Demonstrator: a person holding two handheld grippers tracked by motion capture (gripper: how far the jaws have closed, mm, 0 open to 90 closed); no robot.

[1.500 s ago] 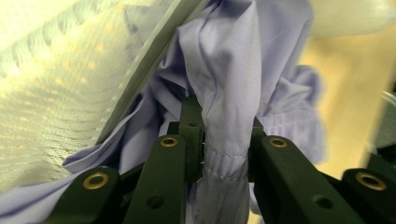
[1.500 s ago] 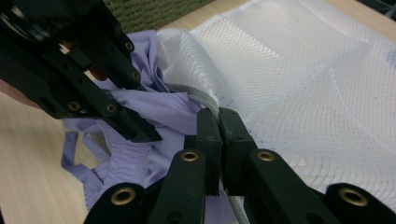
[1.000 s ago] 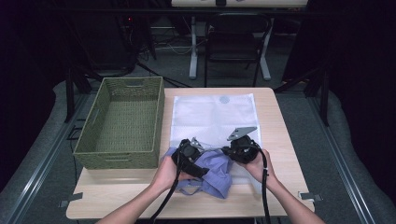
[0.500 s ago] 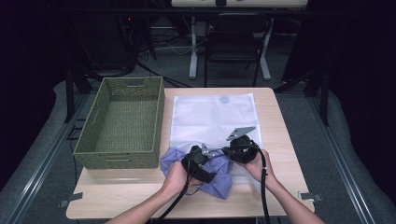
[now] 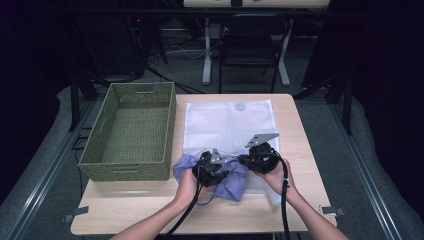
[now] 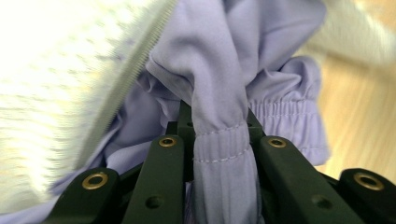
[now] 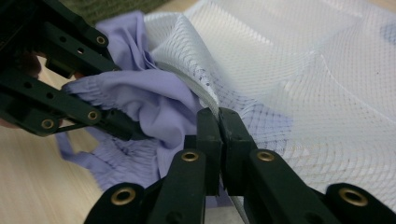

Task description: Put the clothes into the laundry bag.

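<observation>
A lavender garment [image 5: 232, 182] lies bunched at the near end of a white mesh laundry bag [image 5: 230, 122] on the table. My left gripper [image 5: 212, 170] is on the garment; its jaws have just been closing. In the left gripper view a fold of the garment [image 6: 219, 70] is pinched in the left gripper [image 6: 217, 126], next to the bag's zipper edge [image 6: 126, 79]. My right gripper [image 5: 250, 159] is beside it. In the right gripper view the right gripper [image 7: 218, 116] is shut on the rim of the mesh bag [image 7: 303, 84], with the garment [image 7: 149, 102] and the left gripper [image 7: 116, 123] to its left.
A green wicker basket [image 5: 130, 130] stands on the left part of the wooden table [image 5: 295, 120], touching the bag's left side. Chairs and stands sit in the dark beyond the far edge. Both forearms come in over the table's near edge.
The left hand has shifted slightly toward the right gripper, and the lavender garment has bunched up under it. The right gripper has held still on the bag's rim.
</observation>
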